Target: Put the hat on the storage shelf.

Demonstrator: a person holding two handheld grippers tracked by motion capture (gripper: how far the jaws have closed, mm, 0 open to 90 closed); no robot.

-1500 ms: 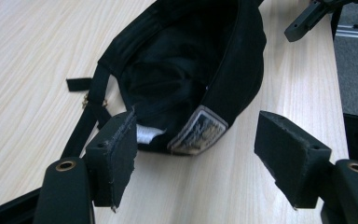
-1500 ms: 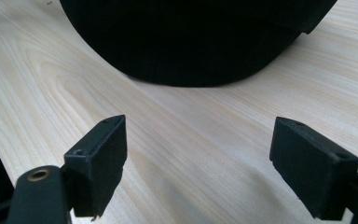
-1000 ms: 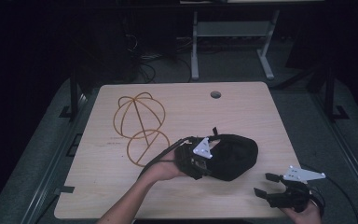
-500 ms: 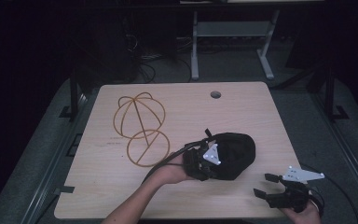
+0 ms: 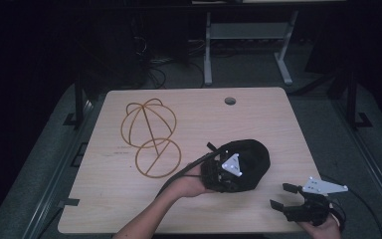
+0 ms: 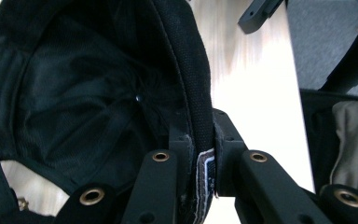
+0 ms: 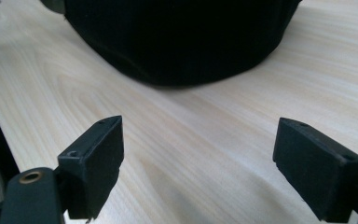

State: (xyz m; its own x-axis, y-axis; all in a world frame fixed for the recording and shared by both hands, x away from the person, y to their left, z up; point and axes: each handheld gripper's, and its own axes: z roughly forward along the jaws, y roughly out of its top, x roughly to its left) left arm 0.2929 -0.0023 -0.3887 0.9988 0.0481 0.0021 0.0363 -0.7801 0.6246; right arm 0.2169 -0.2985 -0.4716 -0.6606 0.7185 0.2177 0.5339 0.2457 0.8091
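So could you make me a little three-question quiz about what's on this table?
1. True or false: the left gripper has its fingers shut on the rim of the black cap.
2. What stands beside the cap: A) a wire frame, B) a mug, C) a book?
3. Are the right gripper's fingers open or shut?

Key: 1 true; 2 A; 3 open, nothing between them.

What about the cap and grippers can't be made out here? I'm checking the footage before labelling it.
- Black cap: front panel hidden in the high view; it lies opening-up.
- Cap label by the left gripper: clamped between the pads in the left gripper view, text unreadable.
- Right gripper: cap cut off by the right gripper view's top edge.
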